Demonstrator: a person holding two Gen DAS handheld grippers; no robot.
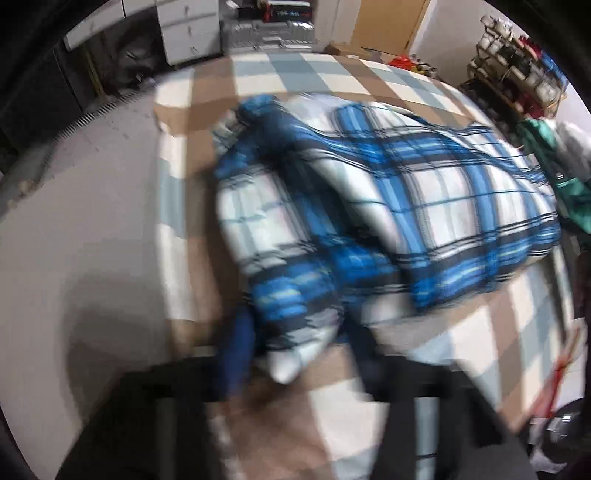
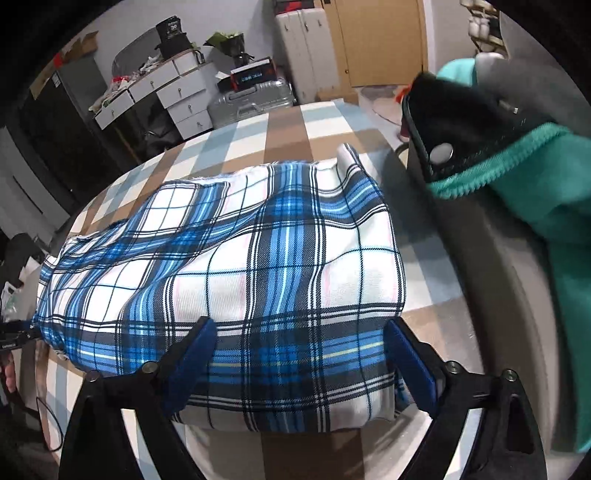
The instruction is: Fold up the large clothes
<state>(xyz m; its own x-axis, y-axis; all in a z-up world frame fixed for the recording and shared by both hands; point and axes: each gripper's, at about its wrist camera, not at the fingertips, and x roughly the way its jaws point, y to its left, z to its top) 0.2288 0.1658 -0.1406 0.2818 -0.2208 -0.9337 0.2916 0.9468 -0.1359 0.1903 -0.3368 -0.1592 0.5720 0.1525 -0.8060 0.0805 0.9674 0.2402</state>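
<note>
Showing the left wrist view first, heavily blurred: the plaid garment (image 1: 388, 206), blue, white and black, lies bunched on a bench (image 1: 280, 74) covered in a checked cloth of tan, pale blue and white. The left gripper (image 1: 295, 354) points steeply down at the garment's near end. One blue finger (image 1: 238, 354) stands at the left of a hanging fold of plaid; the other finger is dark and smeared at the right. The fingers stand fairly close together with the fold between them, but the blur hides whether the pads press on it. Behind the bench stand a white drawer unit (image 1: 184, 33) and a silver case (image 1: 266, 37); a rack (image 1: 517, 62) at the far right holds small items too indistinct to name.

In the right wrist view, sharp: the same garment (image 2: 236, 266) lies folded into a broad, roughly rectangular pad across the bench (image 2: 288, 129). The right gripper (image 2: 299, 354) straddles its near right corner, fingers (image 2: 192, 354) spread wide on either side of the cloth, gripping nothing. At the right, a teal cloth (image 2: 546, 206) drapes over the rim of a grey tub-like container (image 2: 517, 295), with a black strap bearing a metal snap (image 2: 443, 153) lying on it. A white drawer unit (image 2: 177, 99) carries clutter on top; suitcases (image 2: 251, 99) stand beside it.
</note>
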